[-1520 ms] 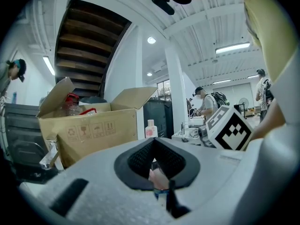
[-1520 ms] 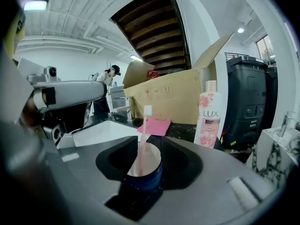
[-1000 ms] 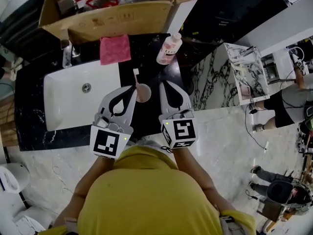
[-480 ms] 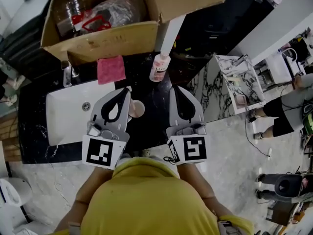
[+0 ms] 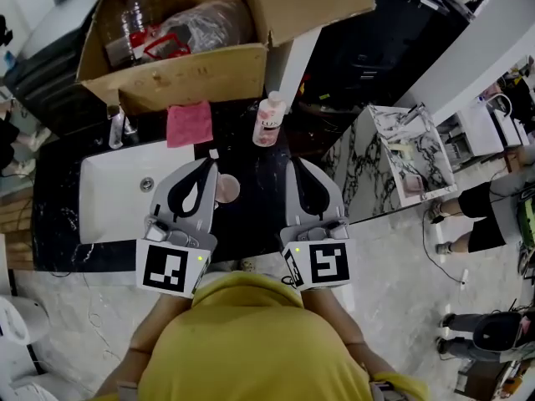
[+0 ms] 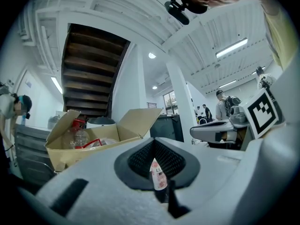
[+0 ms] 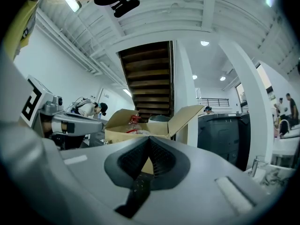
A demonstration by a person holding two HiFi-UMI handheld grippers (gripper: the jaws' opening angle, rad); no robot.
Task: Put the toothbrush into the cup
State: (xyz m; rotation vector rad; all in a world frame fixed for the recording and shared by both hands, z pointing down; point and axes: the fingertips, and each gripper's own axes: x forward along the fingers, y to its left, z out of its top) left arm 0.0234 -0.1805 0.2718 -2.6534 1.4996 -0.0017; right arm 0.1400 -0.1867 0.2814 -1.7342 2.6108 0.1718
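Observation:
A pink cup (image 5: 227, 189) stands on the black countertop (image 5: 259, 215), just right of the sink. The white head of a toothbrush (image 5: 214, 154) sticks up from it. My left gripper (image 5: 206, 164) hovers right beside the cup on its left and partly covers it. It is shut and holds nothing. My right gripper (image 5: 293, 163) is a short way to the cup's right, also shut and empty. In the left gripper view the closed jaws of the left gripper (image 6: 153, 140) frame a pink bottle (image 6: 158, 175). In the right gripper view my right gripper (image 7: 149, 138) points level at a cardboard box (image 7: 140, 128).
A white sink (image 5: 113, 199) with a faucet (image 5: 117, 125) lies at the left. Behind the cup are a pink cloth (image 5: 189, 124), a pink bottle (image 5: 267, 122) and an open cardboard box (image 5: 184, 48) with bottles in it. A marble counter section (image 5: 410, 153) stands at the right.
Both grippers have risen and drawn back from the cup, staying shut. The cup with the toothbrush in it has stayed on the countertop.

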